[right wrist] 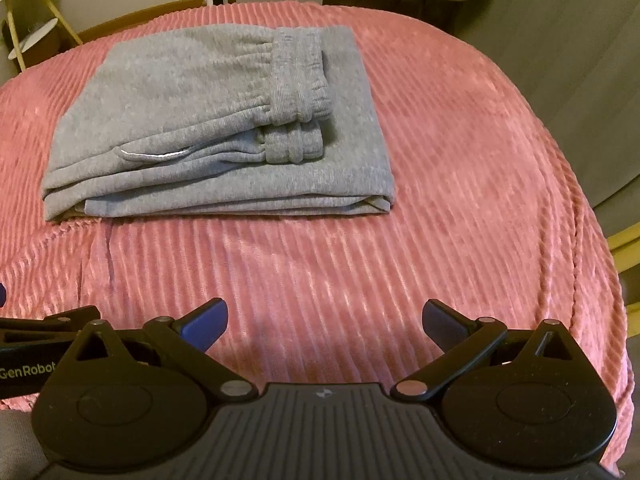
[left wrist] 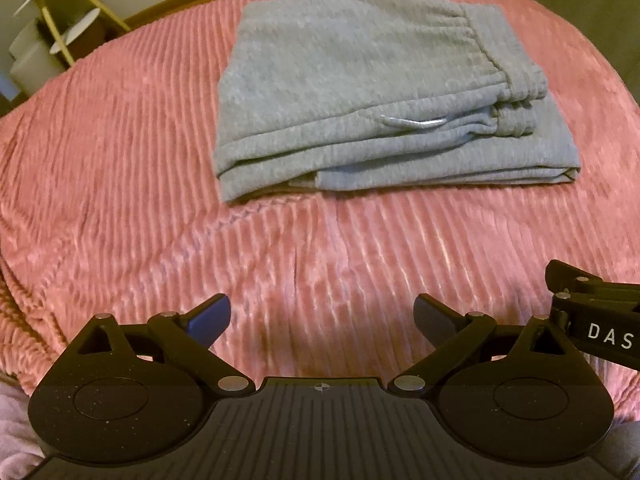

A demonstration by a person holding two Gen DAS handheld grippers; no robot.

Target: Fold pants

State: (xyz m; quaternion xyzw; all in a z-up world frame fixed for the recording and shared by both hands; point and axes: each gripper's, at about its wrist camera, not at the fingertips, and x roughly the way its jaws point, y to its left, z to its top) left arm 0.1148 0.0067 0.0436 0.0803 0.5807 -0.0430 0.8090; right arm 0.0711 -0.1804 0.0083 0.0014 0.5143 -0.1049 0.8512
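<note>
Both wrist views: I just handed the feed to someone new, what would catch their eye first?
The grey pants, folded into a layered rectangle with the ribbed cuffs on top, lying in the middle of the pink ribbed blanket. Next, the left gripper and right gripper, both open and empty, held back over the bare blanket on the near side of the pants, side by side.

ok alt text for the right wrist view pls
Grey sweatpants lie folded into a neat stack on a pink ribbed blanket, cuffs on top. In the foreground the right claw hangs open and empty above the blanket, short of the pants, with part of the left claw at the left edge.
</note>
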